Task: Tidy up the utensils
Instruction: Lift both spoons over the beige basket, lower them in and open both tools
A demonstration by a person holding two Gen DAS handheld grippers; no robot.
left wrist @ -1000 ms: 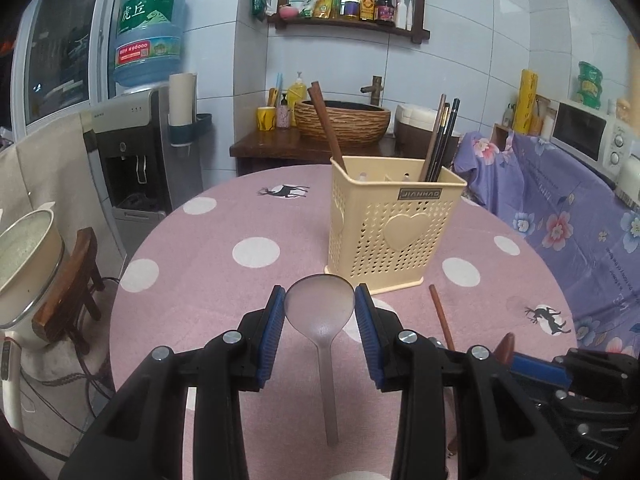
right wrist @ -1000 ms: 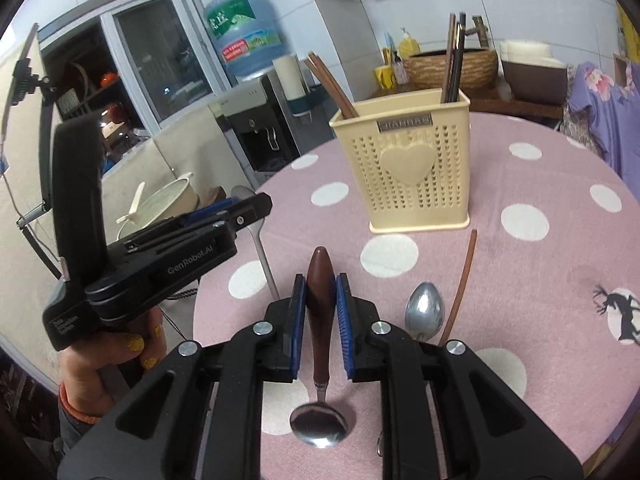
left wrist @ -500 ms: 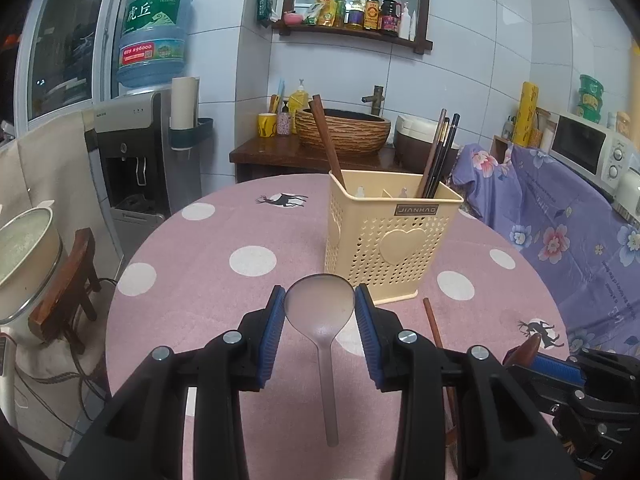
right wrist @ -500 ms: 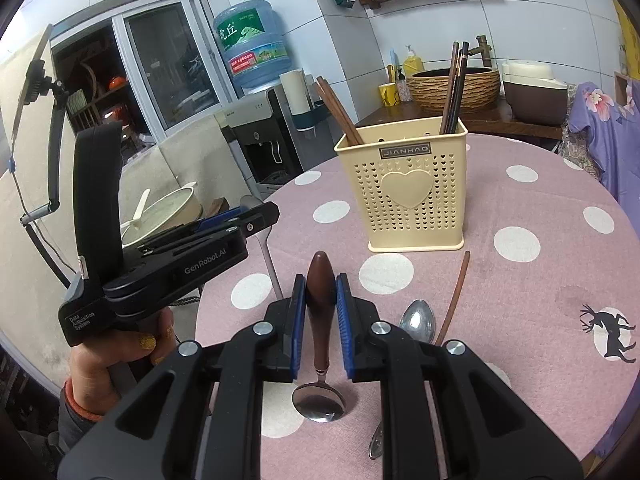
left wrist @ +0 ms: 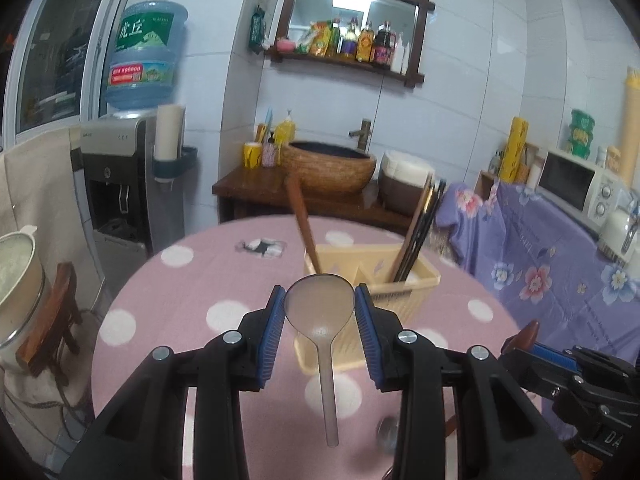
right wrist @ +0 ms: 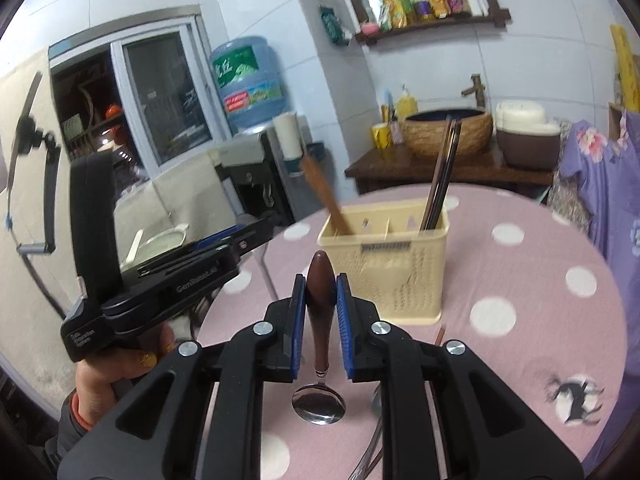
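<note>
My left gripper (left wrist: 319, 312) is shut on the bowl of a translucent plastic spoon (left wrist: 320, 312), whose handle hangs back toward me. My right gripper (right wrist: 321, 300) is shut on the brown wooden handle of a metal spoon (right wrist: 320, 304); its shiny bowl (right wrist: 318, 403) hangs below. Both are held above the pink dotted table (right wrist: 532, 280), just in front of the cream perforated utensil holder (right wrist: 396, 276), also seen in the left wrist view as the holder (left wrist: 404, 280). Brown chopsticks (right wrist: 326, 200) and dark chopsticks (right wrist: 440, 176) stand in it.
A second metal spoon (right wrist: 376, 400) and a brown chopstick (right wrist: 440, 334) lie on the table near me. A hand (right wrist: 120, 368) holds the left gripper's handle at the left. Behind the table are a water dispenser (left wrist: 124, 184), a wooden counter with a basket (left wrist: 328, 164) and a purple-covered surface (left wrist: 540, 264).
Both grippers have risen with their spoons, so I now look down into the holder's open top instead of at its front. The grips are unchanged.
</note>
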